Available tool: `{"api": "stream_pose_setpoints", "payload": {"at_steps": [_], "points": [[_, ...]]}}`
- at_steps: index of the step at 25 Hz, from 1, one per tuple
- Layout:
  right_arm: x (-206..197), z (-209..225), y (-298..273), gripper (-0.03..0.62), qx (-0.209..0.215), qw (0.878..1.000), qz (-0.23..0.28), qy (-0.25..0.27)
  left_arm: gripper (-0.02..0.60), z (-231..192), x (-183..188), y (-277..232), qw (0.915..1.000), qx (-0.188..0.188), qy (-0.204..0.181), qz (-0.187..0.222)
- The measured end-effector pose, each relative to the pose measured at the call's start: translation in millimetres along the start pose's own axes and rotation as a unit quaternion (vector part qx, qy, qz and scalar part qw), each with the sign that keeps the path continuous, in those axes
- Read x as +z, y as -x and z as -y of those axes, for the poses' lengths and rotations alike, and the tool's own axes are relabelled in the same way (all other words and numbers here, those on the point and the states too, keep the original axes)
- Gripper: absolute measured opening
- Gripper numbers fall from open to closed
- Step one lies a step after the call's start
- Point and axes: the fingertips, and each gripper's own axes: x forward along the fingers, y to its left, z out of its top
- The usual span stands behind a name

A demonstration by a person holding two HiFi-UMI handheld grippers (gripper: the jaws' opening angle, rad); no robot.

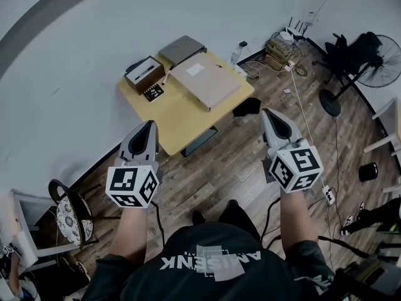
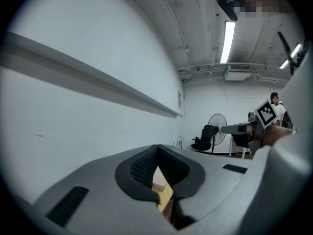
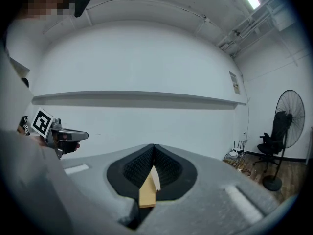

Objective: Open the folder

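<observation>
Yellow table point(image 1: 168, 119) is lying well ahead; you're holding left gripper point(image 1: 150, 125) and right gripper point(image 1: 268, 113) closed, empty; arriving shut is risking shoving the folder point(image 1: 205, 81).

Only slivers of table point(image 2: 165, 199) and folder point(image 2: 159, 179) past the closed jaws in the left gripper view; likewise in the right gripper view. In the head view: fan point(image 1: 383, 60) cut by the right edge, torso point(image 1: 213, 265) cut by the bottom edge, small black item point(image 1: 153, 93) beside the folder too small to tell, dark thing point(image 1: 199, 142) half hidden under the table.
</observation>
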Motion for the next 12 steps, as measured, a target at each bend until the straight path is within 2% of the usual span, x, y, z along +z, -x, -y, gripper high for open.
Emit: {"api": "stream_pose_setpoints", "payload": {"at_steps": [6, 12], "points": [[3, 31, -47, 0.006, 0.017, 1.0, 0.006, 0.002, 0.0, -13, 0, -45, 0.9998, 0.021, -0.004, 0.001], [11, 85, -106, 0.006, 0.047, 0.999, 0.009, 0.005, 0.0, -12, 6, -108, 0.9986, 0.053, -0.007, -0.002]]}}
